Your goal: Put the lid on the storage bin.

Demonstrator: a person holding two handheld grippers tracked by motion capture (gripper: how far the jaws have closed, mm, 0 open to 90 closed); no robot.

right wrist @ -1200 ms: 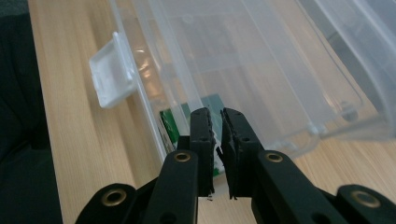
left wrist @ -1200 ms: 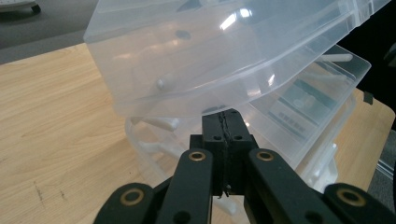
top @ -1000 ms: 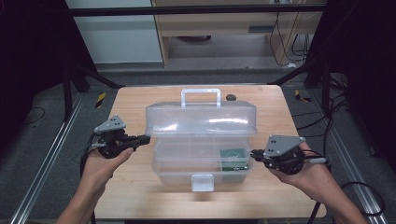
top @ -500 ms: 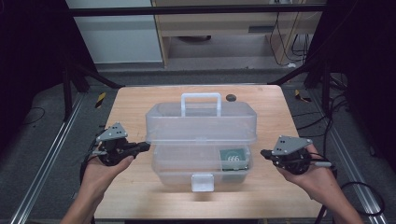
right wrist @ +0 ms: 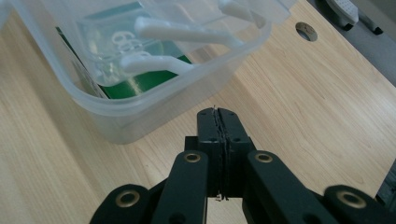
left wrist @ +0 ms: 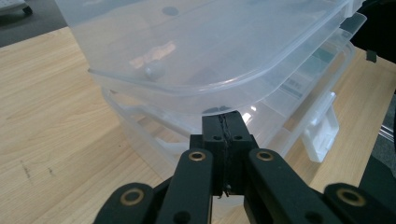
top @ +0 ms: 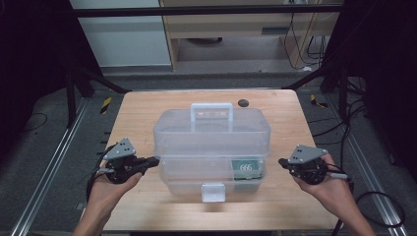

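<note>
1. Both grippers have drawn back from the box since a second ago: the right gripper [top: 282, 162], which then had its tips at the box's right end, now sits clear of it out toward the table's right edge, and the left gripper [top: 155, 160] has pulled slightly lower and back, though its tips are still at the box's left end.
2. Nearest the camera, two bare forearms rise from the bottom edge and splay outward, each hand wrapped around its gripper from beneath, with the grey three-cornered plate facing up.
3. On the left gripper the jaws are pressed flat together with nothing between them; in the left gripper view they [left wrist: 223, 122] sit just under the overhanging rim of the box's lid.
4. On the right gripper the jaws are likewise closed and empty; in the right gripper view they [right wrist: 218, 116] point at bare wood just short of the box's corner.
5. Between the hands, the clear plastic box [top: 211, 142] stands at the middle of the wooden table [top: 142, 110], its white front latch [top: 213, 192] facing the person and its handle [top: 212, 109] on top.
6. Inside the box's right end lies a green card [top: 245, 168] printed with 666.
7. Farther back, a small dark hole [top: 242, 103] marks the tabletop behind the box.
</note>
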